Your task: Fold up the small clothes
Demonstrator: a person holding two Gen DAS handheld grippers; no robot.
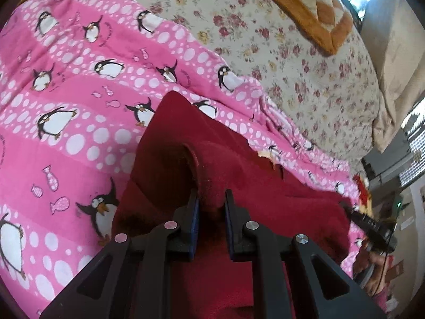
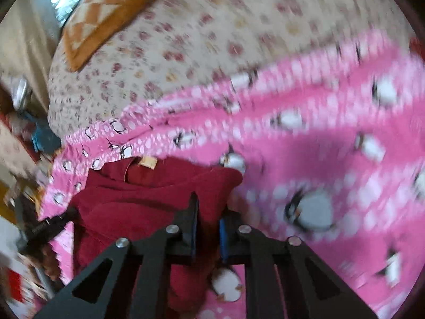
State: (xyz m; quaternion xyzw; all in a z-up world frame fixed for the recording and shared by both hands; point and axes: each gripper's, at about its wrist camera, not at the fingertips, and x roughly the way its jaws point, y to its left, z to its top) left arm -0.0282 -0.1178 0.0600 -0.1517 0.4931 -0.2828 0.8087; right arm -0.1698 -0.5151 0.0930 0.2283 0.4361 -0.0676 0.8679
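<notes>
A dark red garment (image 1: pixel 212 143) lies on a pink penguin-print blanket (image 1: pixel 66 101). My left gripper (image 1: pixel 211 199) is shut on a raised fold of the garment, with red cloth bunched between its pads. In the right wrist view the red garment (image 2: pixel 138 199) shows a tan label (image 2: pixel 147 162) near its far edge. My right gripper (image 2: pixel 208 210) is shut on the garment's right edge, with red cloth between its pads. The right wrist view is blurred by motion. The other gripper's black tip shows at the garment's side in each view (image 1: pixel 369 223) (image 2: pixel 50 226).
The pink blanket (image 2: pixel 318 138) covers a bed with a floral cream sheet (image 1: pixel 292 53) (image 2: pixel 186 47). An orange checked cushion (image 1: pixel 313 8) (image 2: pixel 106 13) lies at the far end. The bed's edge drops to cluttered floor (image 2: pixel 24 133) and a wall (image 1: pixel 398 53).
</notes>
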